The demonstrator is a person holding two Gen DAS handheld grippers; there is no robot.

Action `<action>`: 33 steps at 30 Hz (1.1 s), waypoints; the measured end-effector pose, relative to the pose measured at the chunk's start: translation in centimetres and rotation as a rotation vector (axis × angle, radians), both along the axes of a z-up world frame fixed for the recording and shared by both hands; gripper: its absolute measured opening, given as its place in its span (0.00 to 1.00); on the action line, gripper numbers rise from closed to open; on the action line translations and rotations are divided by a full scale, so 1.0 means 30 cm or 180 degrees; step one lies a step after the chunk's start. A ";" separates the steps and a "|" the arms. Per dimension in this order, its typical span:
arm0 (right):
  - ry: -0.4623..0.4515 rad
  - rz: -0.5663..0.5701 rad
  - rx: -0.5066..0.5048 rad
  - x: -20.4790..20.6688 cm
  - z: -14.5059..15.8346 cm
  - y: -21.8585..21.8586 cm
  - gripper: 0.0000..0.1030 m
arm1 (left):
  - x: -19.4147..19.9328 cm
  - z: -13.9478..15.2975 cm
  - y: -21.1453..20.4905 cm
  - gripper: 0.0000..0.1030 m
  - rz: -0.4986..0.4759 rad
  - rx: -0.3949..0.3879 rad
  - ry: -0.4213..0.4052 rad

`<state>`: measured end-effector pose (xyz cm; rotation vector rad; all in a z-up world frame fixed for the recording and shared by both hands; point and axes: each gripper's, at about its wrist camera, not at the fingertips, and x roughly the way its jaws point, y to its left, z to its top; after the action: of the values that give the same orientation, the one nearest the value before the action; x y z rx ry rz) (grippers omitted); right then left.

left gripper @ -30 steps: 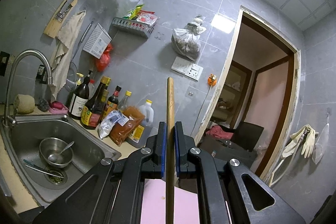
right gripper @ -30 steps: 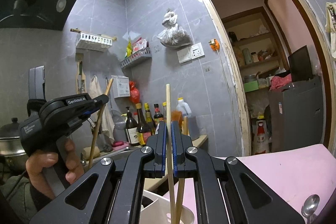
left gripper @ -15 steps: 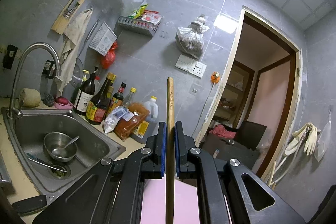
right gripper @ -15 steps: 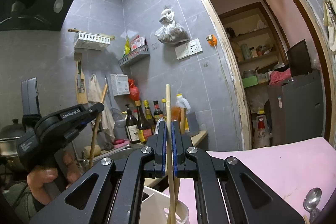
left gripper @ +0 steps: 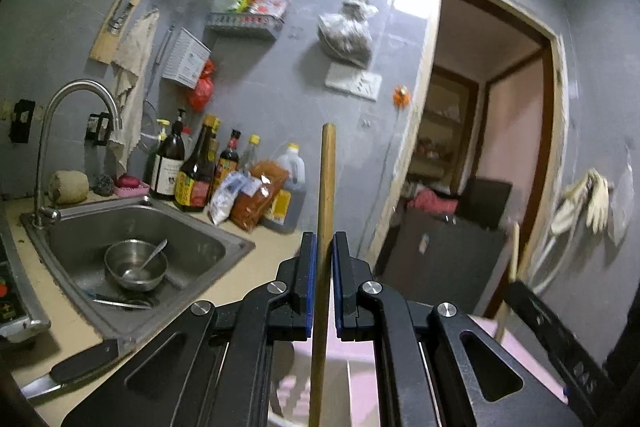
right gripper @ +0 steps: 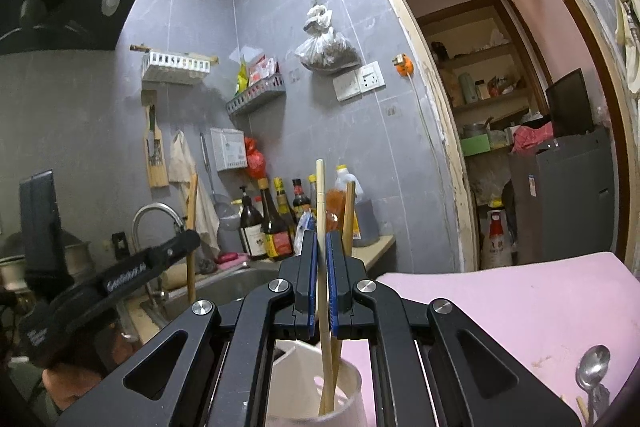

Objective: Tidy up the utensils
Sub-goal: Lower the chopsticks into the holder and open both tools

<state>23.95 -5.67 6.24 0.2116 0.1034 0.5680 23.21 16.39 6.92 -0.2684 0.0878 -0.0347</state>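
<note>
My left gripper (left gripper: 321,247) is shut on a brown wooden chopstick (left gripper: 326,187) held upright; its lower end reaches down toward a white holder (left gripper: 336,387) on the pink mat. My right gripper (right gripper: 321,247) is shut on a pale chopstick (right gripper: 320,195) whose lower end stands inside the white utensil cup (right gripper: 344,391). A second brown chopstick (right gripper: 347,215) leans in that cup. The left gripper with its chopstick also shows in the right wrist view (right gripper: 160,259), to the left of the cup. A metal spoon (right gripper: 592,371) lies on the pink mat (right gripper: 520,307).
A steel sink (left gripper: 192,239) with a bowl and spoon (left gripper: 136,265) and a tap (left gripper: 76,115) is at left. Sauce bottles (left gripper: 200,167) line the wall. A knife (left gripper: 76,367) lies at the counter's front edge. A doorway (left gripper: 492,147) opens at right.
Both grippers have dropped lower with their chopsticks. The left gripper has moved closer to the cup; the right chopstick sits deeper in the cup.
</note>
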 end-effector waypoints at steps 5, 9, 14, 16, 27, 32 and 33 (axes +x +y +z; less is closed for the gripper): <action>0.0197 0.0033 -0.0116 -0.013 -0.022 -0.016 0.04 | -0.025 -0.035 -0.015 0.06 -0.0290 -0.0111 0.0222; 0.0332 0.0119 -0.0186 -0.017 -0.034 -0.022 0.05 | -0.051 -0.023 -0.030 0.08 -0.0479 -0.0119 0.0326; 0.0386 0.0185 -0.0227 -0.034 -0.032 -0.038 0.09 | -0.082 -0.019 -0.043 0.20 -0.0546 -0.0079 0.0402; 0.0335 0.0183 -0.0235 -0.050 -0.017 -0.051 0.13 | -0.097 -0.015 -0.045 0.27 -0.0540 -0.0087 0.0377; 0.0151 -0.0063 -0.0210 -0.135 0.062 -0.192 0.54 | -0.186 0.044 -0.152 0.59 -0.0563 0.0180 0.0177; 0.0063 -0.0257 -0.0370 -0.196 0.084 -0.302 0.82 | -0.220 0.057 -0.223 0.83 -0.0539 0.0294 0.0092; 0.0032 -0.0303 -0.0402 -0.213 0.087 -0.331 0.87 | -0.225 0.058 -0.232 0.86 -0.0547 0.0296 0.0077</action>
<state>17.56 -15.61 8.85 0.0961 0.1377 0.4641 16.47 9.41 8.65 -0.1680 0.1362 -0.1976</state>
